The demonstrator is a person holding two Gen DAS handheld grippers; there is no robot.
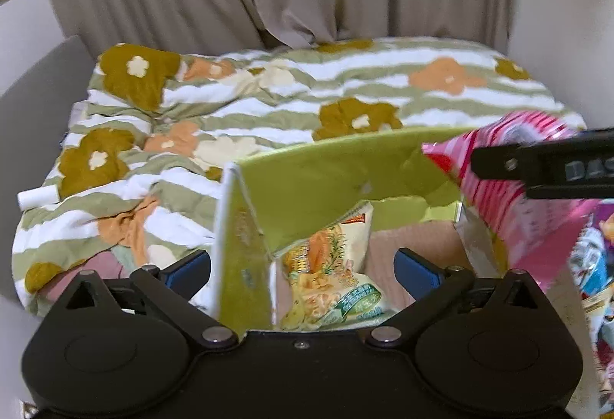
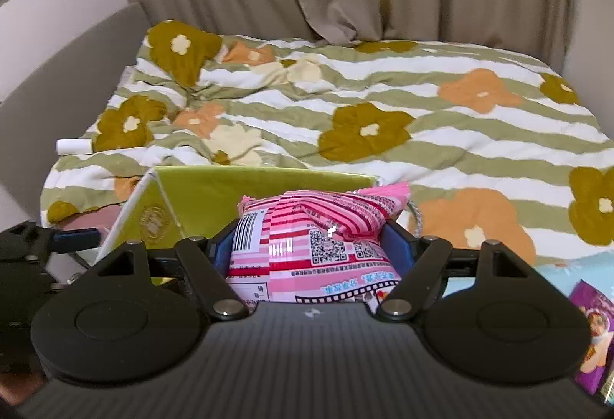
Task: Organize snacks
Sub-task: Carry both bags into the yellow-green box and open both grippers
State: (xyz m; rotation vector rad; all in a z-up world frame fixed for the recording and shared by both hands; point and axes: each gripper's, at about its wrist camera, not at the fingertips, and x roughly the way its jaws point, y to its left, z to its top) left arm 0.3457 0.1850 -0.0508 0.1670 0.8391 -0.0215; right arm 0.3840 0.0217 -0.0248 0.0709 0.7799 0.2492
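Observation:
A green cardboard box [image 1: 307, 177] stands open on the bed, with a yellow-green snack bag [image 1: 334, 273] inside. My left gripper [image 1: 303, 271] is open, its blue fingers astride the box's left wall and the bag. My right gripper [image 2: 309, 246] is shut on a pink striped snack bag [image 2: 314, 242] and holds it over the box [image 2: 215, 196]. In the left wrist view the pink bag [image 1: 499, 196] hangs at the box's right side under the right gripper's black finger [image 1: 545, 165].
A flowered quilt [image 2: 383, 112] covers the bed. A purple snack bag [image 2: 593, 338] and other packets [image 1: 591, 265] lie at the right. A white roll [image 2: 73, 145] lies at the bed's left edge. A grey headboard is left, curtains behind.

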